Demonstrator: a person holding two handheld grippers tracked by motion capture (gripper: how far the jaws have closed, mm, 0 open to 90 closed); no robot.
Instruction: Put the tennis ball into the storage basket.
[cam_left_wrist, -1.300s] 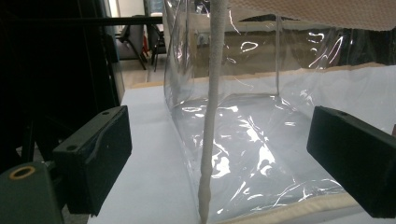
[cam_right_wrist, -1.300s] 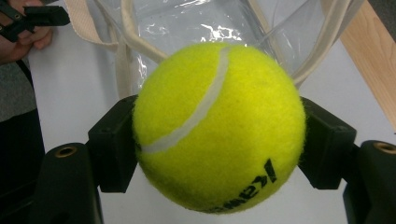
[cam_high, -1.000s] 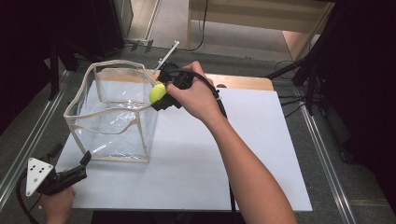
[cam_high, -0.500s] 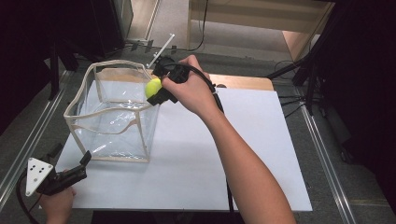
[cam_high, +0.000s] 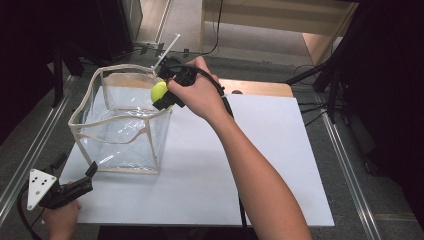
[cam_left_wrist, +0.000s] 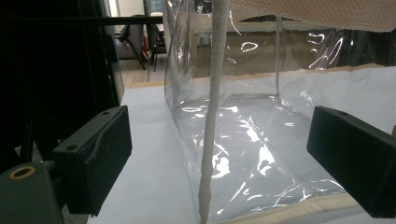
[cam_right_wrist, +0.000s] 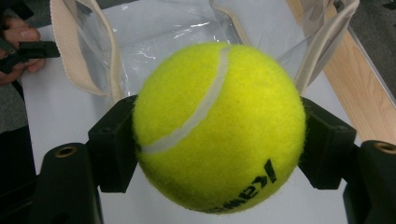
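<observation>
1. Right gripper (cam_high: 162, 95) is up over the far right corner of the clear plastic bag (cam_high: 120, 125), and its jaws are clamped on a yellow-green tennis ball (cam_high: 158, 91).
2. From the right gripper view, the tennis ball (cam_right_wrist: 219, 126) sits squarely between the two black jaws, one pressed on each side, white seam curving across the top and black lettering near the bottom.
3. The ball hangs just above the bag's cream-trimmed rim, with the open mouth of the bag (cam_right_wrist: 154, 32) below and beyond it.
4. Left gripper (cam_high: 75, 175) waits low at the near left corner of the white table top (cam_high: 260, 165), jaws spread wide and holding nothing.
5. In the left gripper view, the bag's near corner seam (cam_left_wrist: 212, 116) stands upright between the open jaws, touching neither.
6. The bag stands upright on the table, its rim wavy.
</observation>
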